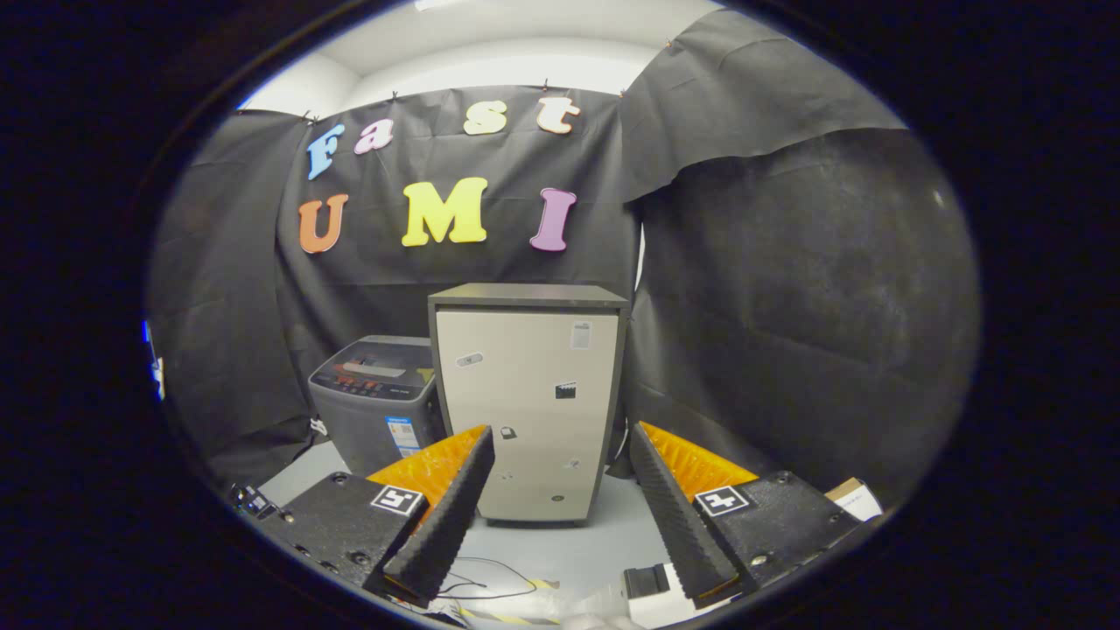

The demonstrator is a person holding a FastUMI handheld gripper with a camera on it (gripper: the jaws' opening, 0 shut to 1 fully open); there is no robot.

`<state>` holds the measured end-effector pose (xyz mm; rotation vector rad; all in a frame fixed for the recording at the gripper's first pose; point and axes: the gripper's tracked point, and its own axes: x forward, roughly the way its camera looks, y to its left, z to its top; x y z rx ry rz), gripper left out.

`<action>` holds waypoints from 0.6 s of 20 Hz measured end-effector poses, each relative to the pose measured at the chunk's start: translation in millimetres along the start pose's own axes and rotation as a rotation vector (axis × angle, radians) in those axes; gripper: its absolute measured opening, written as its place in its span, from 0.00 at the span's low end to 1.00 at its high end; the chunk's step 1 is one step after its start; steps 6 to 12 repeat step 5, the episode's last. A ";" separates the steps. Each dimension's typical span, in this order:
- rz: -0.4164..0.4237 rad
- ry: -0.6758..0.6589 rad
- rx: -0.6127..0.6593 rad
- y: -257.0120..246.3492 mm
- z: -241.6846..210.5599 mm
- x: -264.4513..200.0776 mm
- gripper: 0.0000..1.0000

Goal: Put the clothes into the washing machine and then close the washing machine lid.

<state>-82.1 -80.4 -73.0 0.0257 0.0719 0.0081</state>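
Nearest, gripper (560, 512) spread wide, fingers (446, 516) well apart and gripping nothing, each carrying a small square marker near its base. Below and between the fingers, a pale floor (560, 547) with a thin dark cable (486, 582) looping across it and a small dark block (646, 579) just beside the right finger's base. By the right finger's outer side, a bit of cardboard with a white label (853, 499), too small to make out. Just ahead, framed in the gap between the fingertips, a tall beige cabinet (529, 402) with a dark top and dark side frame, upright on the floor, a few small stickers dotted over its front. To the left of the cabinet and a little further back, touching or nearly touching its side, a grey top-loading washing machine (376, 402), much lower than the cabinet, control panel on its rear top edge, a blue sticker on its front; lid flat and down, so far as can be told from this angle. No clothes to point at from here. Beyond both, black cloth wall (787, 289) hanging in folds all round, pale ceiling (490, 52) above it.
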 end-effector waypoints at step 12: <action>-0.002 0.013 -0.005 -3.6 -0.4 -0.6 0.98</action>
